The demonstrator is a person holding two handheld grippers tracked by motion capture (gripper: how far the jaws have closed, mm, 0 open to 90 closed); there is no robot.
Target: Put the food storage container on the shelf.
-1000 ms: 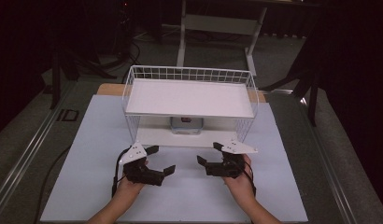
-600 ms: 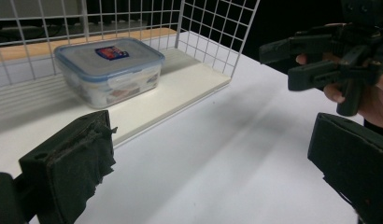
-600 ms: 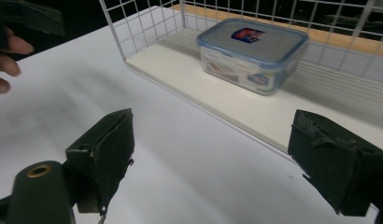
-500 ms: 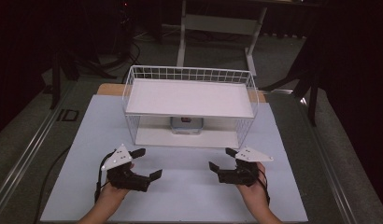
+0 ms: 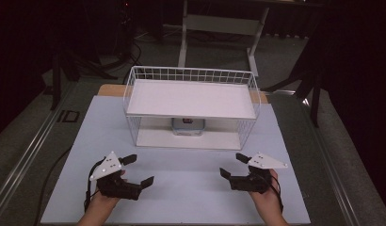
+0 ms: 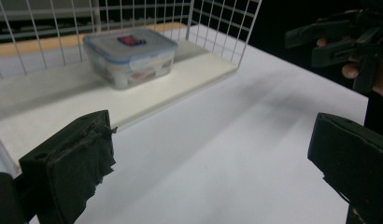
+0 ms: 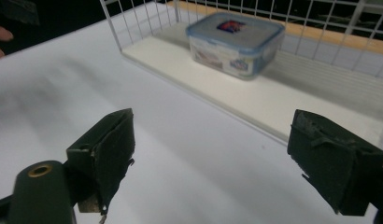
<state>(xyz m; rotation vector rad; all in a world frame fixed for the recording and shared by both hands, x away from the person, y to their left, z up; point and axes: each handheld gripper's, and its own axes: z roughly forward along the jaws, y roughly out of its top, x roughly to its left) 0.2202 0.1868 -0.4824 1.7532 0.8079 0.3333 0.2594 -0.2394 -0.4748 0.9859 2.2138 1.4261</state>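
Left tongs [image 5: 138,169]: released, jaws spread wide, nothing between them. They sit low over the near left part of the white desk [image 5: 191,188], angled toward the middle.

Right tongs [image 5: 232,165]: likewise released and empty, over the near right part of the desk, well apart from the left pair.

A white wire rack [image 5: 191,106] stands at the far middle of the desk. A clear plastic box [image 5: 187,126] with a blue-rimmed lid rests on the rack's bottom board, under the upper shelf, near the centre and toward the back. The box is upright, lid on, well apart from both tongs and touched by neither.
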